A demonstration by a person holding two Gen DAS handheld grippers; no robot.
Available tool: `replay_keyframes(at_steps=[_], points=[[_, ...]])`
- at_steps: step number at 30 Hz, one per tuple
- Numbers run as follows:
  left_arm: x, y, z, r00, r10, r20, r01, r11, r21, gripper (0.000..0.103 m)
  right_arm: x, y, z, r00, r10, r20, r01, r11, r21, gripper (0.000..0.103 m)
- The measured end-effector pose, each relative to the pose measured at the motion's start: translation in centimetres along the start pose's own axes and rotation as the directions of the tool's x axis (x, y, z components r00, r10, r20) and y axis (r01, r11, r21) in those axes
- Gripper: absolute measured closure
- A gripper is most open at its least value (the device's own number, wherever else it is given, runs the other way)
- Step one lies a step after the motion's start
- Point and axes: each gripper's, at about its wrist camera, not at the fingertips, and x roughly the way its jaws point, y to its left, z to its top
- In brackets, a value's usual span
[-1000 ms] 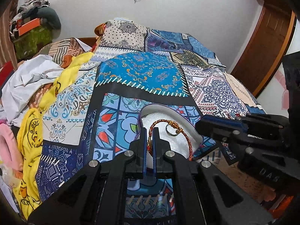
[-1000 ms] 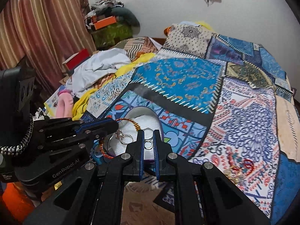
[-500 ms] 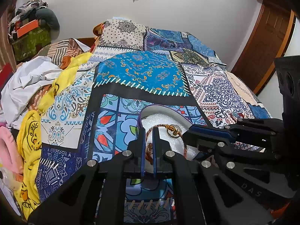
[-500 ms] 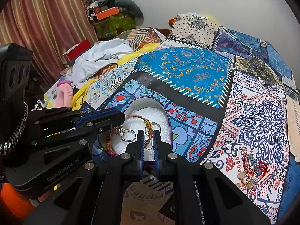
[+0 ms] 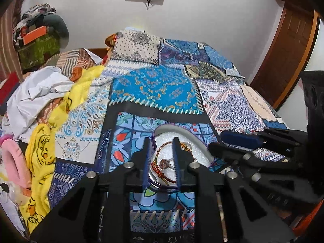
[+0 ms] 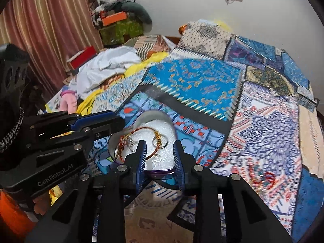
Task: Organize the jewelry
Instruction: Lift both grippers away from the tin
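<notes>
A purple-rimmed oval jewelry box [image 5: 199, 141] with white foam lies on the patchwork bedspread; it also shows in the right wrist view [image 6: 147, 115]. In it lie a red-gold cord bracelet [image 5: 162, 169] [image 6: 139, 130], a stone ring [image 5: 165, 163] and a small silver ring [image 6: 157, 158]. My left gripper [image 5: 161, 143] is open and empty just above the box. My right gripper [image 6: 159, 146] is open and empty above the box's near edge. More jewelry [image 6: 261, 179] lies blurred on the bedspread to the right.
A heap of white cloth [image 5: 38, 93], yellow cloth [image 5: 40, 147] and a pink item [image 5: 12, 160] lies left on the bed. A pillow [image 5: 139, 46] sits at the far end. A wooden door [image 5: 287, 46] stands right; curtains [image 6: 46, 20] hang left.
Both grippers have opened. The left let go of the cord bracelet and the right let go of the small silver ring; both pieces now lie in the box.
</notes>
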Motion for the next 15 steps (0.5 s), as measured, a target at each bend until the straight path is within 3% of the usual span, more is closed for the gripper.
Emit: replay_keyframes(at_steps=[7,15], points=[[-2.3,-0.7,1.0,0.999,0.012,0.053,-0.012,1.0,0.006,0.069,-3.8,-2.4,0.8,0.993,-0.067,0.094,0.06,0.996,0.067,0.078],[-4.2,-2.8,1.9,0.995,0.005,0.1,-0.008,0.999,0.037,0.064,-8.1,-5.6,0.4,0.97,-0.165,0.178,0.139,0.979,0.148,0.078]])
